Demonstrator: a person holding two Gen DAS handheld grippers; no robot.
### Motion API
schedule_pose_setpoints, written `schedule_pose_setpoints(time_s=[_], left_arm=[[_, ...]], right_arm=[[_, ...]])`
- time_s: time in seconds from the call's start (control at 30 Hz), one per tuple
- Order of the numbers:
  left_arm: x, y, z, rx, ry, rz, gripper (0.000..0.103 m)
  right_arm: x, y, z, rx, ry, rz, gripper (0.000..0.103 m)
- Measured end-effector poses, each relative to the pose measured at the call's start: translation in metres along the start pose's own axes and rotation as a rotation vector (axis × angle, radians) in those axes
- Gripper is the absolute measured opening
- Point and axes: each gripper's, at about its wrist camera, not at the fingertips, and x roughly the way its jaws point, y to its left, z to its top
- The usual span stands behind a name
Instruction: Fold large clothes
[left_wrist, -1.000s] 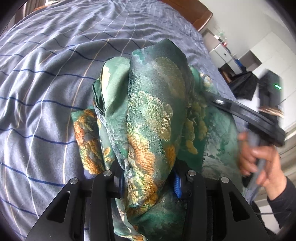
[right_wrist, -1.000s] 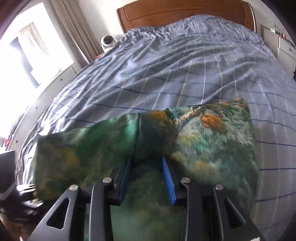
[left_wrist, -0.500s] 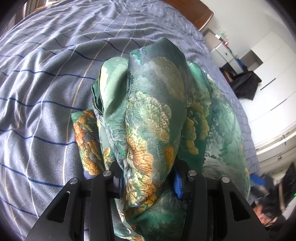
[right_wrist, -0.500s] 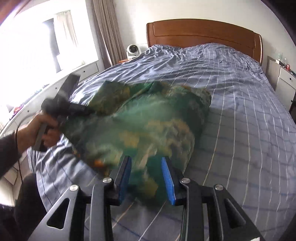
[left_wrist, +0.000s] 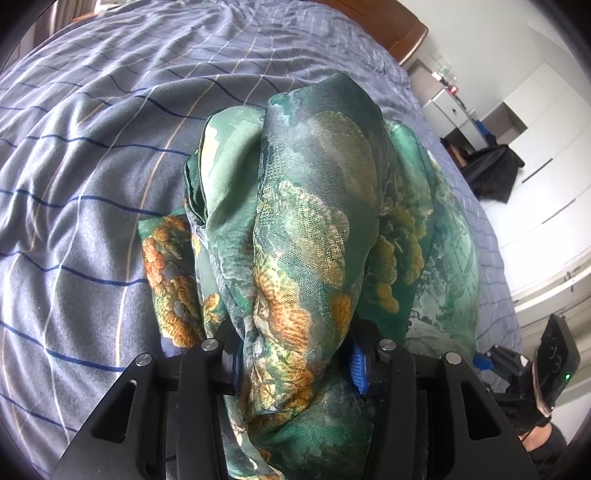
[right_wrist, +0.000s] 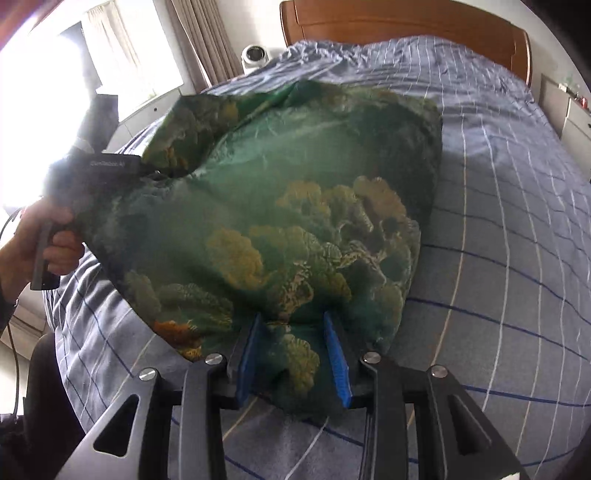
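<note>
A green silky garment (left_wrist: 317, 206) printed with orange and gold flowers lies on the blue checked bed (left_wrist: 92, 147). A thick bunch of it fills my left gripper (left_wrist: 295, 365). Its jaws are easing open, but the blue pads (left_wrist: 356, 369) still press the cloth. In the right wrist view the garment (right_wrist: 295, 177) hangs spread out above the bed (right_wrist: 498, 184). My right gripper (right_wrist: 293, 354) is shut on its near hem. At the far left of that view a hand (right_wrist: 37, 229) holds the left gripper, whose fingers are hidden in the cloth.
A wooden headboard (right_wrist: 406, 18) stands at the far end, with a small white device (right_wrist: 255, 55) beside it by the curtained window. A white nightstand (left_wrist: 454, 110) and dark clothes (left_wrist: 495, 173) are past the bed's right side. The right gripper's body (left_wrist: 550, 362) shows at the lower right.
My right gripper has carried its end of the garment away from the left one, so the cloth now hangs spread out between them. The left gripper has stayed put with its bunch.
</note>
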Motion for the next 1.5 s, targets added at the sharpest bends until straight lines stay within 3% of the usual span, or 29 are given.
schedule_pose_setpoints(time_s=[0.13,0.23,0.33,0.4,0.47,0.57,0.67,0.8,1.03,1.23,1.5], left_arm=[[-0.004,-0.001,-0.001,-0.022,-0.009,0.016,0.047],[-0.022,-0.007,-0.002,-0.039,-0.036,0.022,0.057],[-0.060,-0.017,-0.008,-0.034,-0.092,0.054,0.076],[-0.090,-0.022,-0.016,0.006,-0.143,0.073,0.101],[-0.117,-0.020,-0.027,0.026,-0.206,0.151,0.103],[-0.135,-0.007,-0.038,0.025,-0.205,0.324,0.103],[-0.145,0.006,-0.048,0.026,-0.212,0.383,0.102],[-0.157,0.020,-0.066,-0.011,-0.293,0.414,0.102],[-0.137,0.011,-0.066,0.013,-0.136,0.394,0.102],[-0.138,-0.005,-0.065,0.049,-0.117,0.336,0.102],[-0.133,-0.013,-0.045,-0.021,-0.078,0.146,0.102]], right_arm=[[0.001,0.006,0.004,-0.001,0.010,-0.034,0.035],[-0.021,0.014,0.002,0.002,-0.045,-0.073,0.037],[-0.065,0.012,-0.001,0.081,-0.123,-0.042,0.066],[-0.105,0.004,-0.010,0.144,-0.222,-0.014,0.079],[-0.128,-0.001,-0.019,0.154,-0.265,-0.049,0.082],[-0.148,-0.021,-0.038,0.172,-0.267,-0.155,0.082],[-0.151,-0.040,-0.057,0.224,-0.226,-0.258,0.082],[-0.153,-0.054,-0.077,0.262,-0.205,-0.312,0.082],[-0.152,-0.040,-0.088,0.206,-0.157,-0.349,0.082],[-0.155,-0.025,-0.082,0.152,-0.186,-0.332,0.082],[-0.150,-0.018,-0.083,0.147,-0.206,-0.259,0.082]])
